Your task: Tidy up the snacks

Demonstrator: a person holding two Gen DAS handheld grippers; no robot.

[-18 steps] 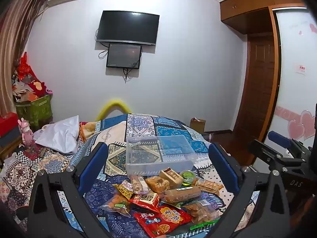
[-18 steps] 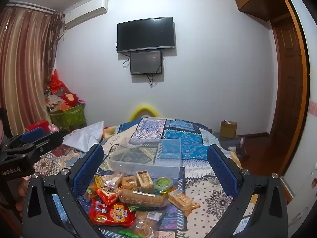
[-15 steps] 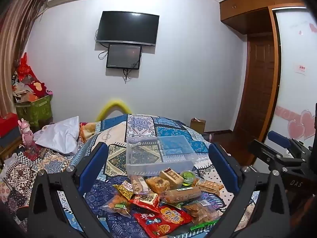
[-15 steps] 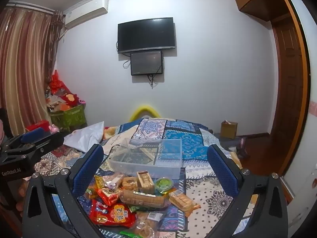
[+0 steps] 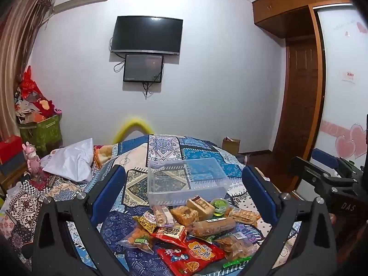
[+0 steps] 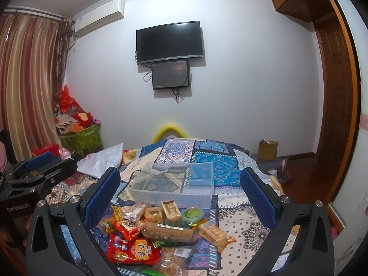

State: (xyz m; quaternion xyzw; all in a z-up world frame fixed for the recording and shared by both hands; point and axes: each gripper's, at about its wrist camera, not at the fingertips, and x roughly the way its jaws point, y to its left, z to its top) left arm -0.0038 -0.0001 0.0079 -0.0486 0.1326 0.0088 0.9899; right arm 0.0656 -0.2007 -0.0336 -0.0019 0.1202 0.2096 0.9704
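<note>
Hovering left gripper (image 5: pixel 182 189): held above the bed, jaws spread wide, nothing between the blue pads (image 5: pixel 108 193); the snack pile sits low in the gap between its fingers.
Right gripper (image 6: pixel 179 189): also raised over the bed, jaws wide apart and holding nothing; its own camera shows the snacks between and below its fingers, and it appears at the right edge of the left camera's view.
Clear box (image 5: pixel 186 181): a see-through plastic tub resting on the quilt, straight ahead of both grippers and just beyond the snacks; nothing visible inside but the quilt pattern showing through.
Snack pile (image 6: pixel 161 227): heaped on the quilt on the near side of the box, close under both grippers.
Red bag (image 5: pixel 191 253): nearest item to the left gripper, at the front of the pile.
Long biscuit roll (image 6: pixel 166 230): lying crosswise in the middle of the pile.
Green cup (image 6: pixel 193 215): small round tub toward the right of the pile, just in front of the box.
Brown wrapped cake (image 5: pixel 200 204): touching the front of the box area, left of the green cup.
Quilt (image 6: pixel 241 225): blue patchwork bedspread under everything.
Television (image 5: pixel 147 35): on the far wall, ahead of both grippers.
</note>
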